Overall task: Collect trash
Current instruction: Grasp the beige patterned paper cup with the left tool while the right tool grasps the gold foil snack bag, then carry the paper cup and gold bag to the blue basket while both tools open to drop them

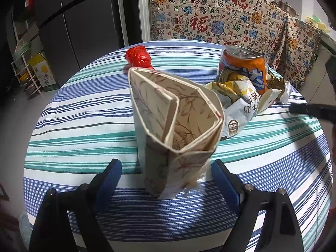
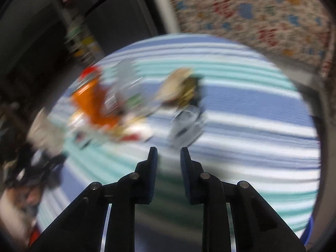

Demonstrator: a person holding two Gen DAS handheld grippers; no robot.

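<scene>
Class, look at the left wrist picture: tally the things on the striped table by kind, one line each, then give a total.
Paper bag, upright: 1
Orange can: 1
Red plastic ball: 1
Snack wrapper: 1
Other crumpled wrappers behind it: number unclear
Total clearly seen: 4

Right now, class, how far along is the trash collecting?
Done: the paper bag stands upright, mouth open, nothing visible inside. In hand: nothing; the left gripper is open around the bag's base, the right gripper is narrowed and empty. Left: the red wrapper, orange can and snack packet remain on the table.
</scene>
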